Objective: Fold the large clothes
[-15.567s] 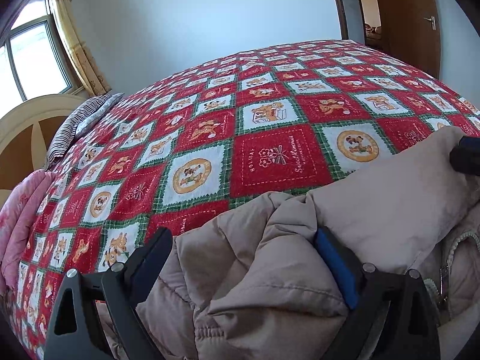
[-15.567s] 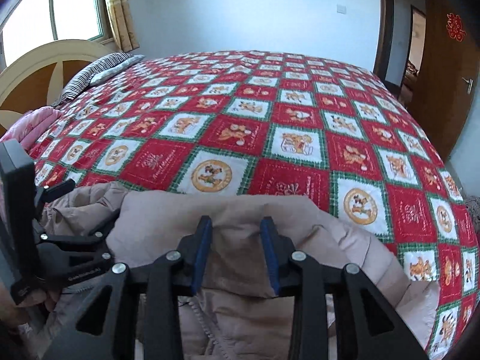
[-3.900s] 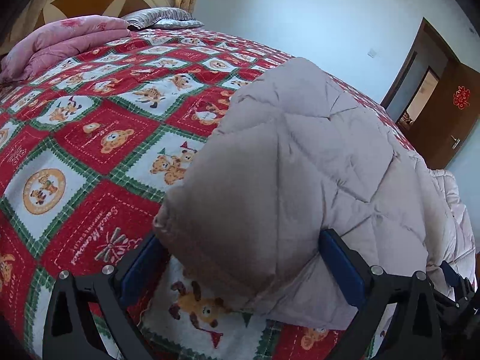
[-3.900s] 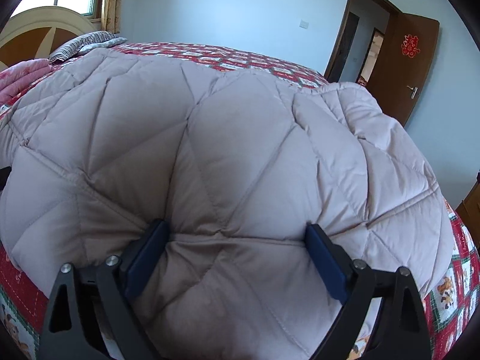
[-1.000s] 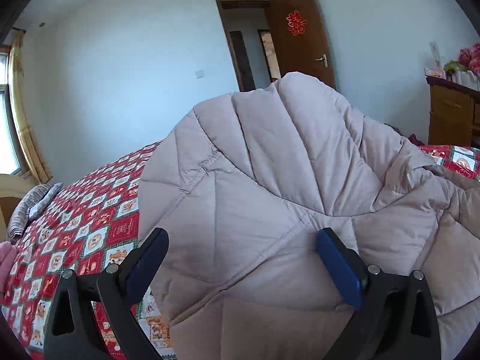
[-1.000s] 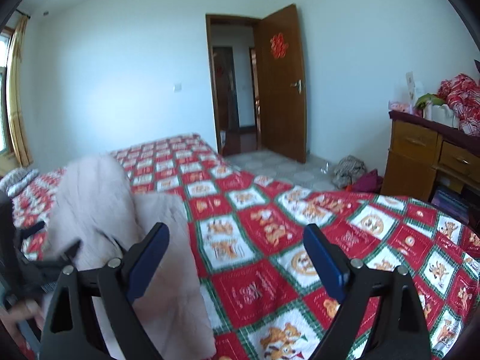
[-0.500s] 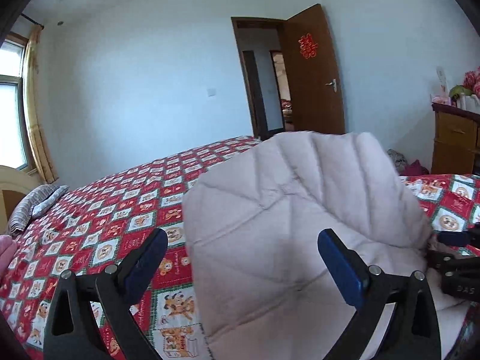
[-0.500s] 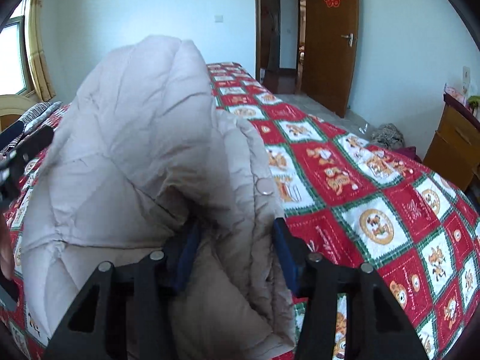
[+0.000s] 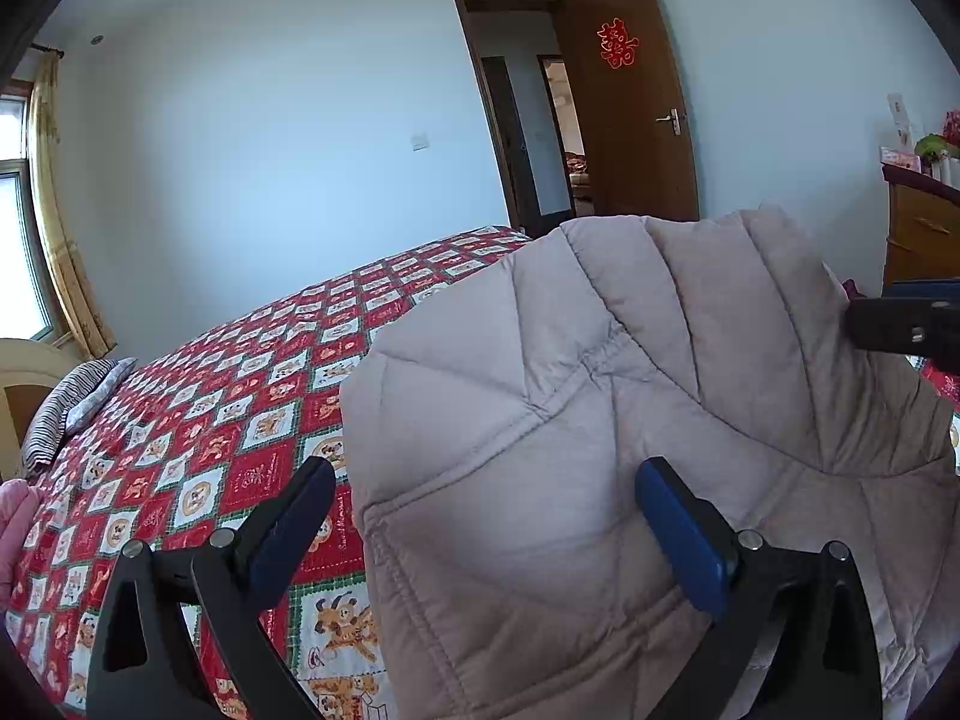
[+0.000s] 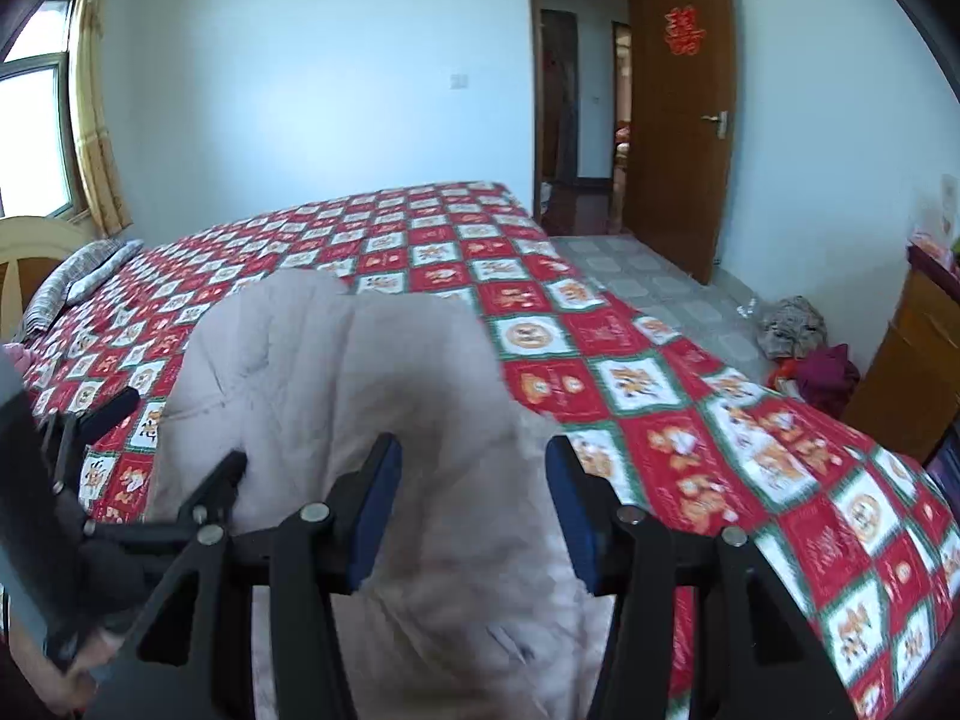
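Left wrist view first: the left tongs (image 9: 480, 531) were spread wide, and the puffy beige down jacket (image 9: 630, 420) sat between the fingers without being pinched; the blue pad on the right just lay against the fabric. The jacket was bunched up and raised above the bed (image 9: 252, 420), with its red-and-green cartoon quilt. The right tongs (image 9: 906, 324) poked in from the edge of the frame, touching the jacket's far side.

Right wrist view: the right tongs (image 10: 474, 513) were only partly apart, with a thick wad of jacket (image 10: 360, 396) filling the gap. It looked like they were pinching it, though the motion blur made it hard to be sure how firmly. The left tongs (image 10: 102, 414) sat just beside the jacket's other edge.

My take on doing this bit well: get the left side to actually close on a seam or hem, not the slippery middle of a quilted panel. Then lift both ends level so the bulk hangs evenly, and lay it flat on the bed before creasing. Puffy filling springs back, so press the fold down.
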`<state>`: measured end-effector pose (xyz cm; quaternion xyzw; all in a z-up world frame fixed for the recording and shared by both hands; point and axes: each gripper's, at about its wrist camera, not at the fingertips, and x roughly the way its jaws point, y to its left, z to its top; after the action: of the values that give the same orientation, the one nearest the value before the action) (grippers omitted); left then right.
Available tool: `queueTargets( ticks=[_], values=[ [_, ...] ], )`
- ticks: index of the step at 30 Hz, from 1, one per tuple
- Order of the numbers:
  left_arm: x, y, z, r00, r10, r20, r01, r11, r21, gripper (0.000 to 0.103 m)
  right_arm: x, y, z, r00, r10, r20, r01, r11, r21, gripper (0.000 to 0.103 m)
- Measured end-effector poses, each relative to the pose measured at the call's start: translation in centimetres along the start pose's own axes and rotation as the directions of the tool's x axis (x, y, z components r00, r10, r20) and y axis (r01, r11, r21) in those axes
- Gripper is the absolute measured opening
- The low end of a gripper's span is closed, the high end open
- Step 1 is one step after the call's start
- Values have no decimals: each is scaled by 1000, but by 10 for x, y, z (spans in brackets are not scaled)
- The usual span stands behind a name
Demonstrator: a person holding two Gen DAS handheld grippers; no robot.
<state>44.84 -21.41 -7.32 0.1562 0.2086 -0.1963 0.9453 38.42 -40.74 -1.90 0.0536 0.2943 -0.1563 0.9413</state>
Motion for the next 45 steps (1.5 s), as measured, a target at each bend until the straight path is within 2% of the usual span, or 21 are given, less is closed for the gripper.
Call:
queueTargets(
  ticks=[6,11,14,20,25,30,45],
  values=[
    [5,7,5,1000,7,3,-7,1000,-19,101,37,6,-9,999,-6,-52,4,999,-42,53],
    [28,0,4,997,-19,-71,16,999,-42,101,49,-4,-24,997,-16,-70,14,999,-29,53],
    [38,-5,0,995,-31,-100,25,998,-58,102,57,-10,-31,996,-16,-85,15,1000,-11,57],
    [56,-5,-8,985,-86,-150,69,991,-116,102,75,-24,-39,990,36,-136,-28,998,63,64],
    [63,-7,-12,981,-100,-166,78,988,-134,102,79,-19,-44,991,21,-133,-14,999,50,64],
    [69,-9,-15,978,-104,-182,79,987,-138,102,86,-22,-47,988,40,-147,-29,997,72,64],
    [75,-11,-21,976,-105,-190,79,986,-144,102,95,-22,-52,986,40,-162,-27,996,83,66]
  ],
)
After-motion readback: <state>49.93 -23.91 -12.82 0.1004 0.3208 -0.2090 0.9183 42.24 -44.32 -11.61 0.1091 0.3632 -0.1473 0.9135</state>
